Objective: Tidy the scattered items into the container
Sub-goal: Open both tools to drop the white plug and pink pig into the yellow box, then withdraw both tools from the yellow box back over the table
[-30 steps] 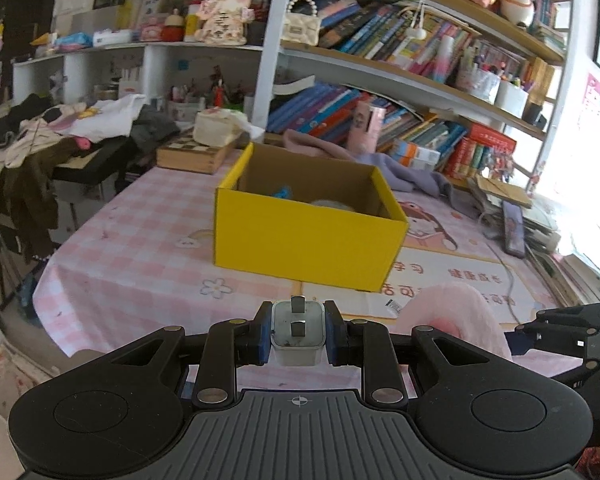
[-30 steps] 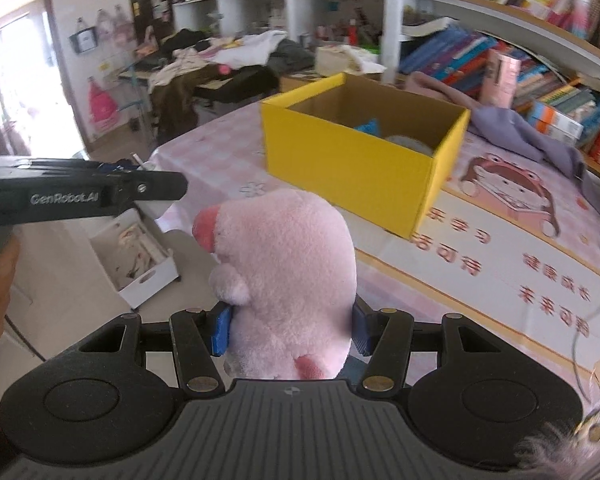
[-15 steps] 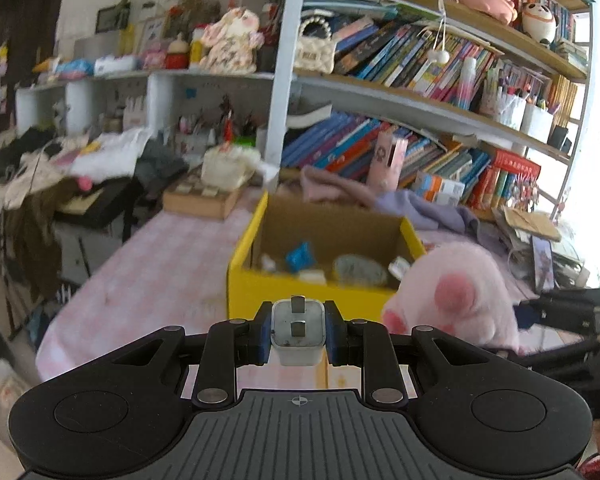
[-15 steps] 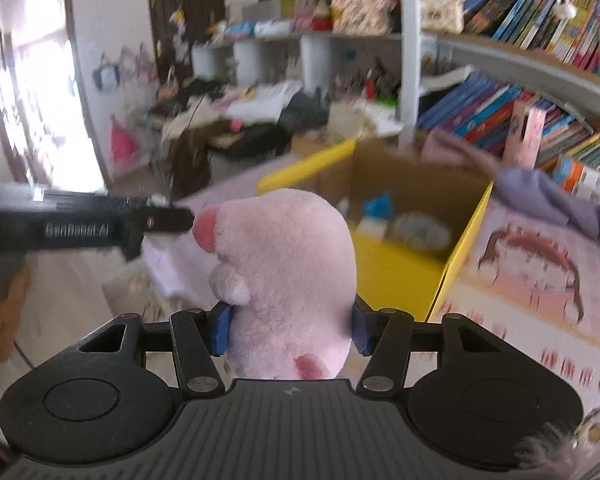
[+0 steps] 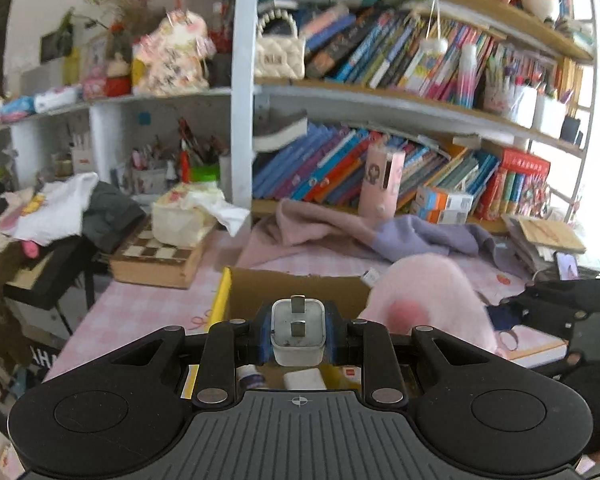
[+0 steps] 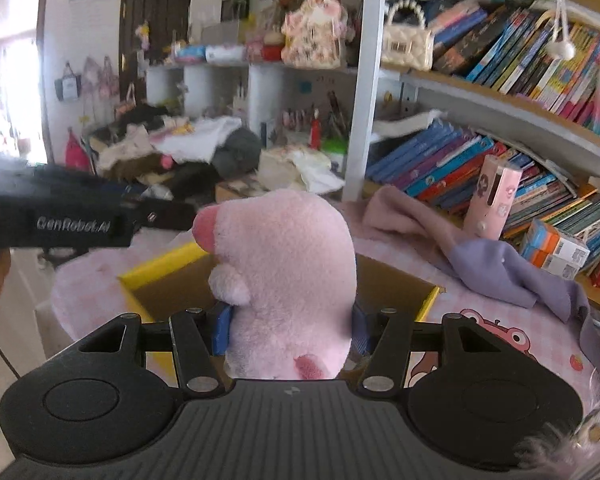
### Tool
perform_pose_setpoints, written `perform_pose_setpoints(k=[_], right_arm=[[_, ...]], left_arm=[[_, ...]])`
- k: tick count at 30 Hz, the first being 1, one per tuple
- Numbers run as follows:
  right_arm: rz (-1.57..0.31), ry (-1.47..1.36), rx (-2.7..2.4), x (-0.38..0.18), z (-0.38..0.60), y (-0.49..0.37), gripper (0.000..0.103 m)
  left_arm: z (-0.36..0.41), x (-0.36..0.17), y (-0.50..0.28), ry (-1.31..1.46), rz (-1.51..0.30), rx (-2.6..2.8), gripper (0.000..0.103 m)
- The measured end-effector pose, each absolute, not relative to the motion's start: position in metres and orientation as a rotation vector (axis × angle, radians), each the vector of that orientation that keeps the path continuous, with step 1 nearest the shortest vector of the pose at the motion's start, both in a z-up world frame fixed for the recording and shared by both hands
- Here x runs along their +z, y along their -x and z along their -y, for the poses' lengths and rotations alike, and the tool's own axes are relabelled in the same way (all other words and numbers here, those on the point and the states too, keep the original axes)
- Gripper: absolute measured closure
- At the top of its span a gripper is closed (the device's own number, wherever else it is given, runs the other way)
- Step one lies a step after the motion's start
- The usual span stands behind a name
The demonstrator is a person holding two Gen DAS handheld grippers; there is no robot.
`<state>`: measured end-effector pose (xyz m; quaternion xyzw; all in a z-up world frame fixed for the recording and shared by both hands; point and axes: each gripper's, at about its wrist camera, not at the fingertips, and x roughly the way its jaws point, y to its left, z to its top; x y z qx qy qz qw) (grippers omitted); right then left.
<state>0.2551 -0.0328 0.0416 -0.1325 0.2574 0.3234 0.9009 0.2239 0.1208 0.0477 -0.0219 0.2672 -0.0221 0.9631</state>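
Over the yellow box (image 6: 162, 268) | left gripper (image 5: 298, 334) pinching white plug adapter (image 5: 298, 340) | right gripper (image 6: 290, 326) squeezing pink plush pig (image 6: 284, 280), both above the opening | I would lower each clear of the rim, then release the plug beside the small items already inside.

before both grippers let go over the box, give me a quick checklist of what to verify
1. Left gripper clamped on the white charger plug: ok.
2. Right gripper clamped on the pink plush toy: ok.
3. Yellow box open, no lid: ok.
4. Plug above the box opening: ok, box items show just beneath it.
5. Plush above the opening: ok.
6. Room left inside for the plush: cannot tell.
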Motion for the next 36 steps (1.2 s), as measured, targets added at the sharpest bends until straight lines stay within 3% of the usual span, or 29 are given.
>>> perform_pose_setpoints(k=[9, 20, 23, 25, 27, 30, 36], right_arm=[[-0.666, 0.489, 0.69, -0.013, -0.002, -0.312, 0.049], [-0.721, 0.511, 0.691, -0.028, -0.005, -0.333, 0.049], [-0.71, 0.508, 0.676, -0.027, -0.006, -0.334, 0.047], [-0.7, 0.494, 0.664, -0.025, -0.005, -0.334, 0.045], [-0.689, 0.453, 0.666, -0.02, 0.001, -0.331, 0.039], [-0.639, 0.384, 0.676, -0.006, 0.01, -0.321, 0.031], [-0.521, 0.348, 0.674, 0.026, 0.018, -0.293, 0.031]], left_arm=[[-0.117, -0.004, -0.304, 0.023, -0.734, -0.045, 0.079], [-0.116, -0.02, -0.33, 0.016, -0.788, -0.032, 0.078], [-0.115, -0.016, -0.331, 0.001, -0.776, -0.026, 0.064], [-0.114, -0.009, -0.326, -0.019, -0.736, -0.011, 0.034], [-0.113, 0.001, -0.313, -0.022, -0.663, -0.006, 0.021], [-0.112, 0.017, -0.292, -0.007, -0.587, -0.01, 0.02], [-0.106, 0.05, -0.245, -0.025, -0.466, 0.019, 0.015]])
